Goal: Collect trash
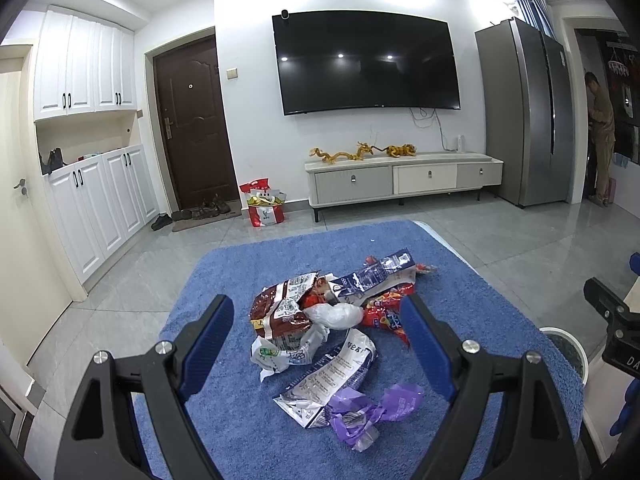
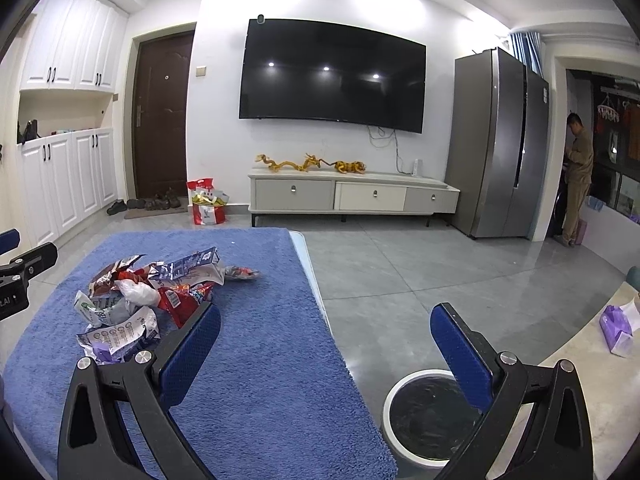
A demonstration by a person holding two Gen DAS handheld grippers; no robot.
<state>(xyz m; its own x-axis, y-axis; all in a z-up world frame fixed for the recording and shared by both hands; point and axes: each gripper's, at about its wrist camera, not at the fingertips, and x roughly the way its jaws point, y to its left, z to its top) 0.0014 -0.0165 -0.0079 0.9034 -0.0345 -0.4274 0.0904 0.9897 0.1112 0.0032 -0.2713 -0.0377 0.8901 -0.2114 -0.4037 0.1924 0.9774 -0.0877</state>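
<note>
A heap of crumpled snack wrappers and flattened cartons (image 1: 332, 320) lay near the middle of the fluffy blue mat (image 1: 240, 420) covering the table. Within the heap, a brown-and-white foil bag (image 1: 280, 312) sat on the side nearer the dark brown door (image 1: 192, 128); a red wrapper (image 1: 380, 314) and a navy-and-white milk carton (image 1: 376, 274) lay on the far side of it. A torn purple plastic wrapper (image 1: 372, 408) lay at the heap's near edge, touching a white printed packet (image 1: 336, 372).

The left gripper (image 1: 316, 344) hung above the heap, jaws spread wide and empty, blue pads bracketing the pile without touching it. The right gripper (image 2: 326, 352) was off the mat's edge, jaws likewise wide apart, holding nothing.

A round white-rimmed bin with a dark liner (image 2: 430, 416) stood on the grey tiled floor just beside the mat's edge, partly hidden by the right gripper's finger. A purple tissue pack (image 2: 618, 328) rested on a pale surface beyond the bin. A person stood in the doorway past the grey refrigerator (image 2: 496, 148).
</note>
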